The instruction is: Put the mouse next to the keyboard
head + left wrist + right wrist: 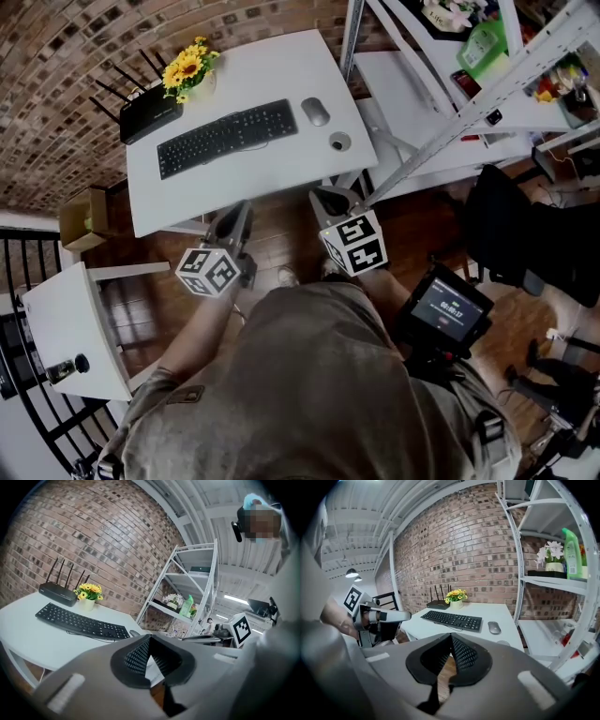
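Observation:
A grey mouse (315,111) lies on the white desk (272,169), just right of the black keyboard (226,137). Both of my grippers hang in front of the desk's near edge, over the wooden floor, apart from the mouse. The left gripper (234,217) is shut with nothing in it, and its pads meet at the tip (149,639). The right gripper (335,200) is also shut and empty (451,639). In the right gripper view the mouse (494,627) sits beside the keyboard (452,619). The left gripper view shows the keyboard (82,623) and only a sliver of the mouse (135,633).
A black router (150,114) and a pot of yellow flowers (187,70) stand at the desk's back left. A small round grey disc (339,142) lies near the front right corner. A white metal shelf unit (469,84) stands right of the desk, a cardboard box (82,217) to the left.

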